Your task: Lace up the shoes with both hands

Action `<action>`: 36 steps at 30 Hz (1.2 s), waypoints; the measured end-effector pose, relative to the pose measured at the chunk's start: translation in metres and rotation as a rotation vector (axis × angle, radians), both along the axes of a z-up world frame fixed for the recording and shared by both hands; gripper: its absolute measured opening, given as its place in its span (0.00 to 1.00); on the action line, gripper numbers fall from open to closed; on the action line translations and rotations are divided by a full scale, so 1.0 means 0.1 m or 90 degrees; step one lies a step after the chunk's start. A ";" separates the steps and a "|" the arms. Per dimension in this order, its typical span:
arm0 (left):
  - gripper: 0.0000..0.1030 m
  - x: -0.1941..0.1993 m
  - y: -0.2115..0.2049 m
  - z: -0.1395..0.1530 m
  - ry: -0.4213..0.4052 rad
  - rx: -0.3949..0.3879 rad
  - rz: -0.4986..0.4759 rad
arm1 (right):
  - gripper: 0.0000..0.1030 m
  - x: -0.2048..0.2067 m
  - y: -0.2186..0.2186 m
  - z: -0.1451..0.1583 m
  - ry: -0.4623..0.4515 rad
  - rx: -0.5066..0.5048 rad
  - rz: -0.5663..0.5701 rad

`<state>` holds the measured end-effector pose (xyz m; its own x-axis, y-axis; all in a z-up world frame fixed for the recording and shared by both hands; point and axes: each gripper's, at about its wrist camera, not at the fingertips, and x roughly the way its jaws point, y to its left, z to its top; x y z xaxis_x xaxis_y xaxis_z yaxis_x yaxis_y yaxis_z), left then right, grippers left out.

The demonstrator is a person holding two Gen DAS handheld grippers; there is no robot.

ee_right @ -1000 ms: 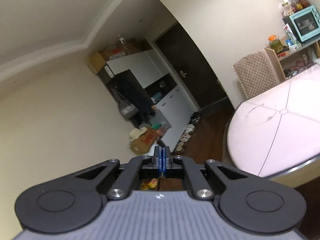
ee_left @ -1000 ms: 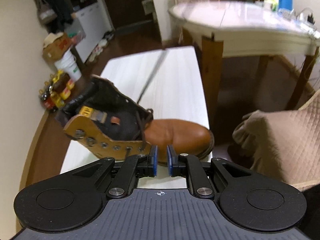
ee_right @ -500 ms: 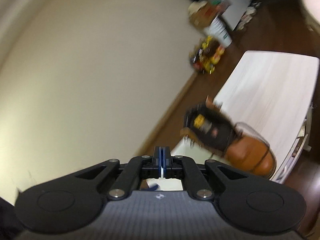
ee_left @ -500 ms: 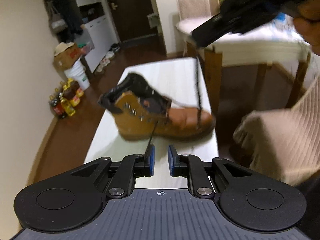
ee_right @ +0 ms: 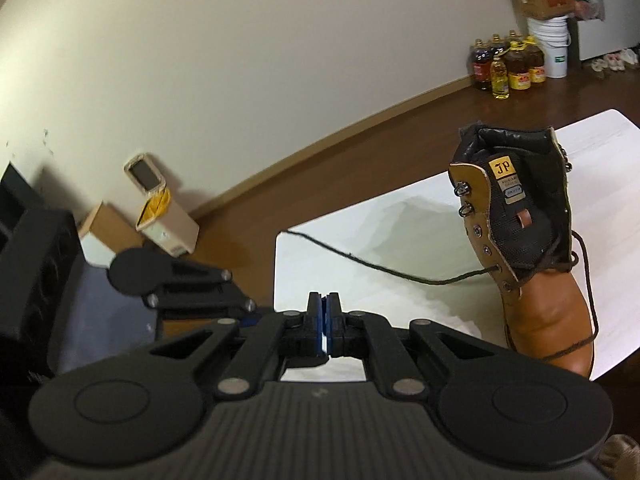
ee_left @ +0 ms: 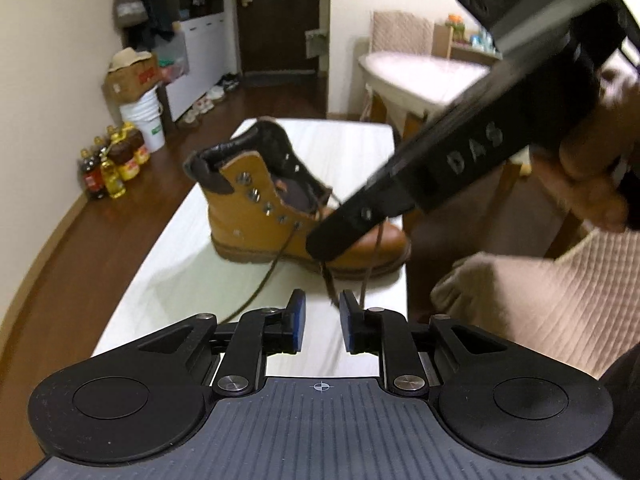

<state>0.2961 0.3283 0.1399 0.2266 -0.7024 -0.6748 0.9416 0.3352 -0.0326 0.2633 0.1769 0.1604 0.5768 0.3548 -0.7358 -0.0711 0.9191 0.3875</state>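
Standing upright mid-counter (ee_left: 224, 280), the boot (ee_left: 256, 216) waits; left tool (ee_left: 322, 322) has just been opening, empty, right tool (ee_right: 324, 320) pinched shut on the lace (ee_left: 329, 286) at twelve o'clock; tugging could tip the boot.

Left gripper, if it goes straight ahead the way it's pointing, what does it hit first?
Probably the loose lace end hanging just ahead of the left gripper, then the boot's toe side on the white table; depth is uncertain.

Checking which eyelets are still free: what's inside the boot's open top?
Inside the boot shows a dark lining and the tongue with its yellow label. The upper eyelets look unlaced; deeper inside is too dark to see.
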 end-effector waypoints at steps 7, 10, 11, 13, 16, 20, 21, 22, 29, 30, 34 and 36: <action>0.03 0.19 0.05 -0.07 0.092 -0.051 0.108 | 0.09 0.17 -0.15 -0.17 0.023 0.022 -0.007; 0.03 0.36 0.28 -0.13 0.222 -0.108 0.236 | 0.17 0.12 -0.37 -0.27 0.046 0.092 -0.099; 0.03 0.40 0.35 -0.15 0.259 -0.128 0.266 | 0.17 0.06 -0.49 -0.35 0.062 0.148 -0.152; 0.03 0.47 0.49 -0.20 0.341 -0.169 0.317 | 0.19 -0.13 -0.73 -0.68 0.110 0.347 -0.296; 0.03 0.57 0.71 -0.31 0.488 -0.250 0.392 | 0.20 -0.30 -0.75 -1.08 0.139 0.541 -0.397; 0.03 0.59 0.86 -0.37 0.568 -0.298 0.432 | 0.22 -0.33 -0.56 -1.36 0.140 0.707 -0.433; 0.03 0.58 0.90 -0.38 0.582 -0.313 0.441 | 0.22 -0.33 -0.51 -1.42 0.137 0.746 -0.443; 0.03 0.58 0.93 -0.40 0.599 -0.331 0.448 | 0.22 -0.33 -0.46 -1.47 0.134 0.782 -0.453; 0.02 0.61 0.93 -0.46 0.639 -0.376 0.449 | 0.21 -0.29 -0.33 -1.61 0.126 0.899 -0.493; 0.02 0.61 0.92 -0.45 0.638 -0.379 0.446 | 0.20 -0.28 -0.33 -1.61 0.122 0.900 -0.493; 0.04 0.62 0.86 -0.47 0.627 -0.377 0.429 | 0.03 -0.24 -0.37 -1.54 0.100 0.889 -0.480; 0.04 0.64 0.82 -0.44 0.597 -0.357 0.414 | 0.03 -0.23 -0.44 -1.44 0.095 0.827 -0.484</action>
